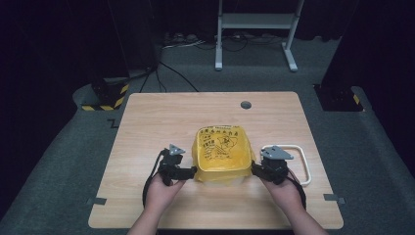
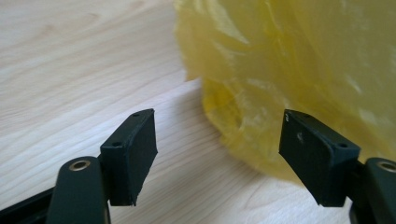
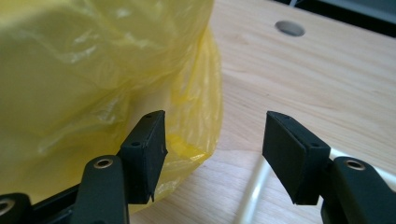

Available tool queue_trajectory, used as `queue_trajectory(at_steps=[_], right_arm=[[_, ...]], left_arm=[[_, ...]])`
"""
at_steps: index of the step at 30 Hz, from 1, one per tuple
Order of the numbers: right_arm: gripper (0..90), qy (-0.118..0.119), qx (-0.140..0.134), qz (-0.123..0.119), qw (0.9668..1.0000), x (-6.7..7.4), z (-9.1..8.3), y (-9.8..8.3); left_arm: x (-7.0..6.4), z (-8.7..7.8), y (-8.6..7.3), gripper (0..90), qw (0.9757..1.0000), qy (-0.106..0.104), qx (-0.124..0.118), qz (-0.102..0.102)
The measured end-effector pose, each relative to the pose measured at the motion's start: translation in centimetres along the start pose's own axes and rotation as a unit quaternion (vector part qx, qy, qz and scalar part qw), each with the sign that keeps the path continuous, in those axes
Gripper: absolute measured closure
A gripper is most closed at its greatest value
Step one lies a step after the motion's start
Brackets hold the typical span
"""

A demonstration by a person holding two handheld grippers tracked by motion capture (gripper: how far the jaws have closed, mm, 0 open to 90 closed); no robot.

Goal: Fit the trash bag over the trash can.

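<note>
A yellow plastic bag (image 1: 221,149) with black print is pulled over a boxy form in the middle of the wooden table (image 1: 161,122). My left gripper (image 1: 193,170) sits low at the bag's left bottom edge. In the left gripper view this gripper (image 2: 219,140) stands open, with the crinkled bag (image 2: 289,70) just beyond its right jaw and no pad pressing on it. My right gripper (image 1: 253,169) is at the bag's right bottom edge. In the right gripper view it (image 3: 215,140) is open too, the bag's hem (image 3: 196,140) lying beside its left jaw.
A white rounded rectangular frame (image 1: 298,161) lies flat on the table under and beside my right hand, and a white bar of it (image 3: 254,196) runs below the right jaws. A grey round hole (image 1: 245,105) marks the table's far side. Bare wood spreads to the left and the back.
</note>
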State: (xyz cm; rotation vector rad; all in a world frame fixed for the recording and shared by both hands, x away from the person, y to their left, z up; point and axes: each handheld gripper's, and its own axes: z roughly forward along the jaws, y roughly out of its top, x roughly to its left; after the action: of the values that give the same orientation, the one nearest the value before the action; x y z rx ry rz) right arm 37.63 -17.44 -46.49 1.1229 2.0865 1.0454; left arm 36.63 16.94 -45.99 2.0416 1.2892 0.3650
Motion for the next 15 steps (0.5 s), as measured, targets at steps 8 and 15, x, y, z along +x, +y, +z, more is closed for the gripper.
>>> queue_trajectory(at_steps=[8, 15], right_arm=[[38.7, -0.025, -0.009, 0.016, 0.9995, -3.0, -3.3, -2.2], [30.6, -0.077, 0.041, 0.062, 0.9943, -7.7, -3.6, -5.7]], left_arm=[[4.4, -2.7, -2.5, 19.6, 0.9994, 0.024, -0.022, 0.013], [9.3, -0.7, -6.4, 17.6, 0.9939, 0.11, 0.012, -0.005]])
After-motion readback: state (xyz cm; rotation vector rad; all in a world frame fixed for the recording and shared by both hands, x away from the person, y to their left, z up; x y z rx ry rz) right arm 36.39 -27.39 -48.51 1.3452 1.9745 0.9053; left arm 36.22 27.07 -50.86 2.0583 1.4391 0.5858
